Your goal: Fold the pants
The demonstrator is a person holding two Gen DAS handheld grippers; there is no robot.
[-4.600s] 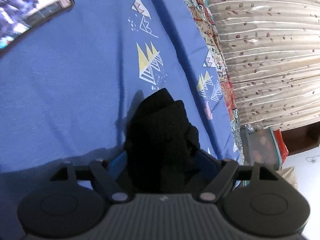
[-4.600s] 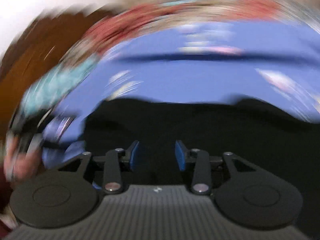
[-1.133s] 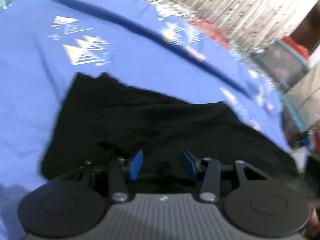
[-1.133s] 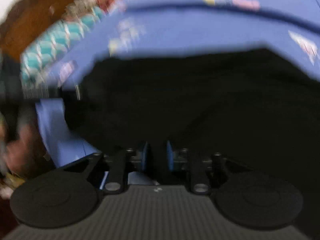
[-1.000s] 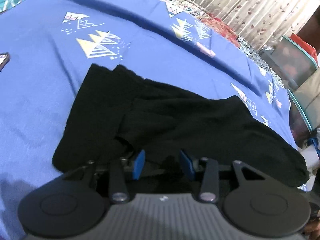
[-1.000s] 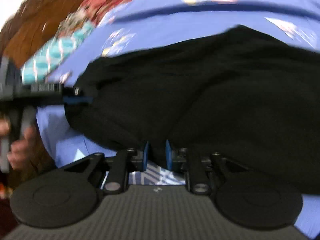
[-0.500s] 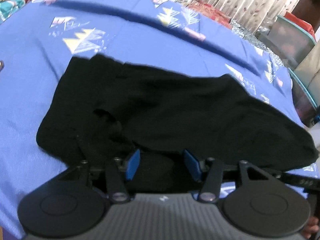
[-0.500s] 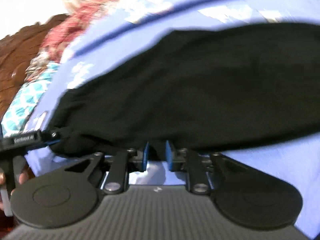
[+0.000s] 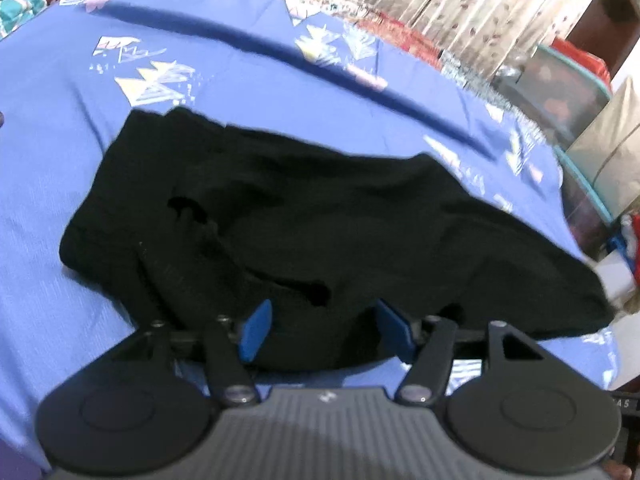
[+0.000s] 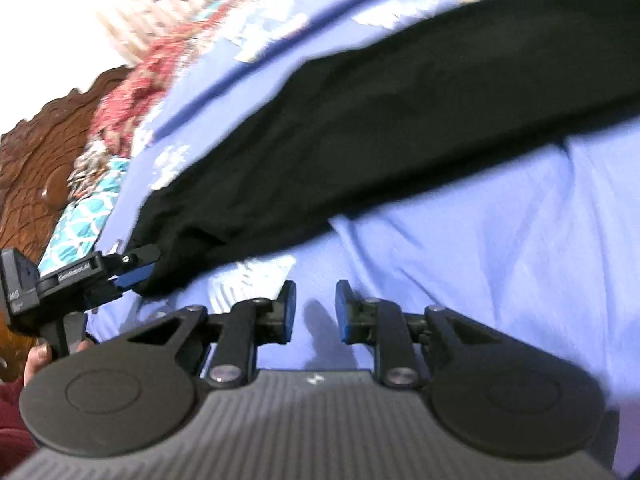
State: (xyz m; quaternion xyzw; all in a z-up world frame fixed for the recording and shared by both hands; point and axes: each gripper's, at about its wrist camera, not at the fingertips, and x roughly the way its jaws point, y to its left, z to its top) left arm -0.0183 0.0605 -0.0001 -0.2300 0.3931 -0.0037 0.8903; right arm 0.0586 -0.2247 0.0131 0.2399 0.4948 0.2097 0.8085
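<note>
The black pants lie folded in a long band across the blue patterned bedsheet. My left gripper is open, its blue pads on either side of the pants' near edge, not clamped. In the right wrist view the pants stretch across the upper half. My right gripper is open and empty, over bare sheet just below the pants. The left gripper shows there at the pants' left end.
A carved wooden headboard and a teal patterned pillow are to the left. Curtains and a clear storage box stand beyond the bed's far edge.
My right gripper has let go of the pants and drawn back over bare sheet. My left gripper has opened wider at the pants' edge. The pants now lie flat.
</note>
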